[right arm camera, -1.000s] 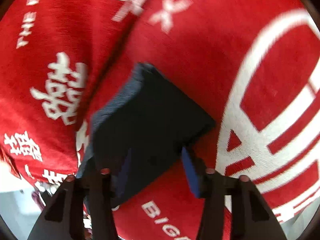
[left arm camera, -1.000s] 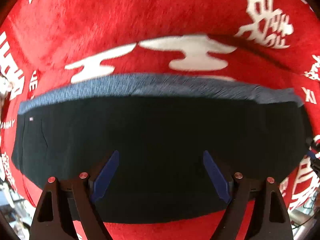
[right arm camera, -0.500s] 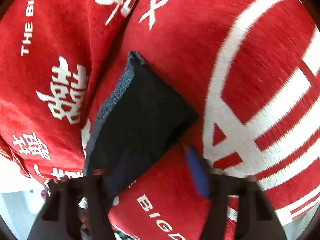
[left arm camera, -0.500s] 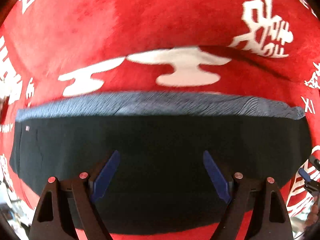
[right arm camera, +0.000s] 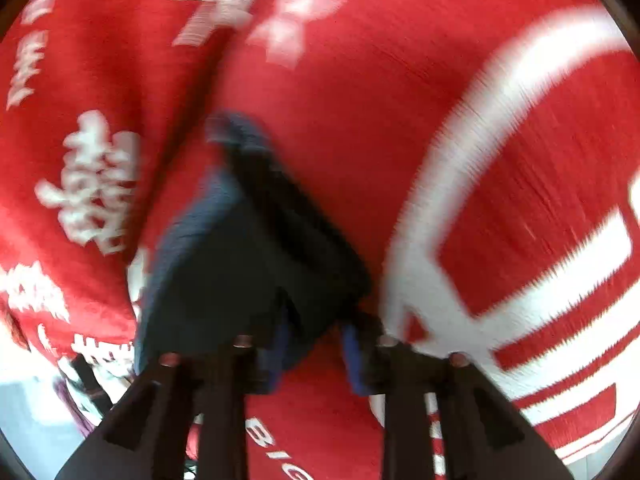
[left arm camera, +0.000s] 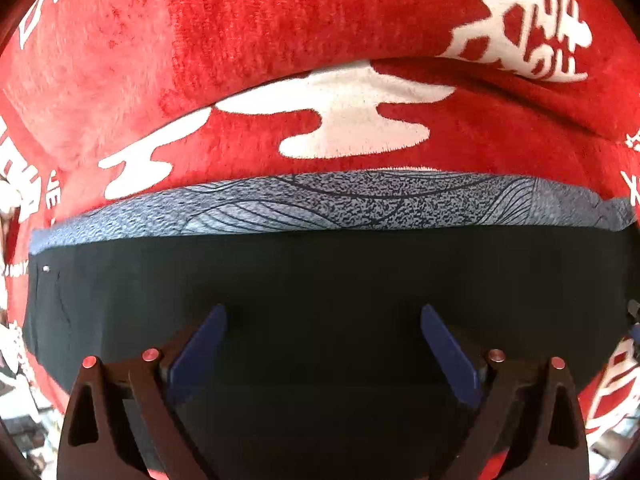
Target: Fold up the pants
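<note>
One folded pair of dark navy, near-black fabric pants [left arm camera: 320, 300] lying flat on a plush red blanket with white lettering and characters [left arm camera: 248, 40]. Along the far edge of the fold, a grey-blue speckled band with fine line patterns [left arm camera: 340, 204], running nearly the whole width of the left wrist view, just short of a large white character on the blanket. Small pale dot on the dark cloth near the bundle's left end.

Left gripper [left arm camera: 323, 320] pointed straight down over the middle of the pants, jaws spreading wide apart and opening, blue pads [left arm camera: 200, 352] clear of the cloth; nothing pinched, only the flat fabric below the gap.

Right wrist view heavily blurred. Right gripper [right arm camera: 312, 344] angled down at the near corner of the folded bundle [right arm camera: 248, 264], jaws closing, a corner of dark cloth lying between the blue pads; cannot tell through the blur whether the pads press on it. Red blanket with broad white stripes [right arm camera: 500, 200] to the right of the bundle, white characters to its left.
</note>
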`<state>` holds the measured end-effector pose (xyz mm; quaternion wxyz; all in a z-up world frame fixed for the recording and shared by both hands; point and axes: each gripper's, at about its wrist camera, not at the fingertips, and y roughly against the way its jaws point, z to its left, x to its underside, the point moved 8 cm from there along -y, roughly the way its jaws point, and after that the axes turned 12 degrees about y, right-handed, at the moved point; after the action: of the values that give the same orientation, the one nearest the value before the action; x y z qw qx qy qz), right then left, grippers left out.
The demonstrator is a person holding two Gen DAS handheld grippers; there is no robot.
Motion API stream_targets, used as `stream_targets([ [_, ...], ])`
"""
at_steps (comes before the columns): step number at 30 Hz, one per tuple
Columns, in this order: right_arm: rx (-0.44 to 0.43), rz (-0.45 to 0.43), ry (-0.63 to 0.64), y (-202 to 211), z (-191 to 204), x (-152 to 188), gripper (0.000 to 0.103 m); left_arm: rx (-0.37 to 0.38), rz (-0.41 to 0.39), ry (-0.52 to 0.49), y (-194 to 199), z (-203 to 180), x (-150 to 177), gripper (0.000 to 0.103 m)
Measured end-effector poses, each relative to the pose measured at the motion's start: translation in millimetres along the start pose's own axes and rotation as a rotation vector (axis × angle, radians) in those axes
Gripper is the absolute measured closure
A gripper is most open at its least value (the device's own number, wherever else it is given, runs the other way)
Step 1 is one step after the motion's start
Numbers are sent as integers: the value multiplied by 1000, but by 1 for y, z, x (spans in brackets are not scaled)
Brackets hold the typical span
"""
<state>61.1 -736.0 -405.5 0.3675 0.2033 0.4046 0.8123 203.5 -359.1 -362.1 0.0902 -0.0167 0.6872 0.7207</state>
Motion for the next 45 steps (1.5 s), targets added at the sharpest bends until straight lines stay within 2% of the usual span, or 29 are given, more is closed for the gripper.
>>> stream_targets([
  [1, -10, -20, -43, 8, -2, 0, 71, 19, -25, 2, 8, 0, -4, 4],
  [2, 25, -50, -52, 23, -3, 0, 71, 27, -61, -4, 17, 1, -10, 4],
  [4, 70, -96, -3, 46, 6, 3, 70, 9, -101, -28, 22, 4, -21, 4],
  [6, 87, -115, 85, 62, 28, 7, 70, -27, -103, -28, 11, 3, -28, 4],
  [8, 90, -86, 187, 62, 54, 15, 70, -84, -77, -26, -14, 7, -36, 2],
  [10, 80, -43, 239, 54, 68, 22, 70, -58, -84, 12, -27, 5, -59, 0],
  [11, 73, -16, 262, 46, 78, 25, 70, -47, -69, 37, -24, 10, -66, 0],
  [14, 24, 28, 308, 30, 106, 42, 70, -87, -97, 34, -5, 32, -75, 0],
  [16, -20, 54, 345, 24, 117, 60, 70, -89, -97, 30, 9, 58, -72, 0],
  [18, -98, 109, 364, 14, 134, 83, 70, -111, -94, 31, 21, 95, -65, 0],
  [20, -189, 170, 369, -5, 159, 107, 70, -153, -101, 38, 29, 144, -57, 0],
  [22, -279, 265, 392, -30, 192, 146, 70, -186, -103, 57, 32, 187, -49, 0],
  [25, -380, 378, 394, -71, 233, 196, 70, -233, -99, 110, 25, 270, -40, 0],
  [28, -450, 470, 352, -118, 264, 248, 70, -296, -109, 119, 3, 327, -35, 0],
  [29, -460, 483, 336, -136, 274, 263, 70, -309, -86, 115, -9, 344, -28, 0],
  [30, -468, 484, 324, -147, 281, 268, 70, -294, -66, 112, -24, 357, -22, 0],
  [32, -486, 464, 287, -170, 293, 279, 70, -167, -95, 118, -31, 366, -18, 0],
  [33, -492, 440, 265, -182, 299, 281, 70, -143, -97, 111, -32, 367, -19, 0],
  [37, -444, 409, 223, -207, 309, 281, 70, -73, -94, 87, -35, 366, -20, 0],
  [41, -400, 395, 245, -209, 316, 280, 70, 6, -91, 101, -43, 375, -24, 0],
  [45, -364, 374, 250, -212, 327, 269, 68, 23, -84, 93, -44, 376, -27, 0],
])
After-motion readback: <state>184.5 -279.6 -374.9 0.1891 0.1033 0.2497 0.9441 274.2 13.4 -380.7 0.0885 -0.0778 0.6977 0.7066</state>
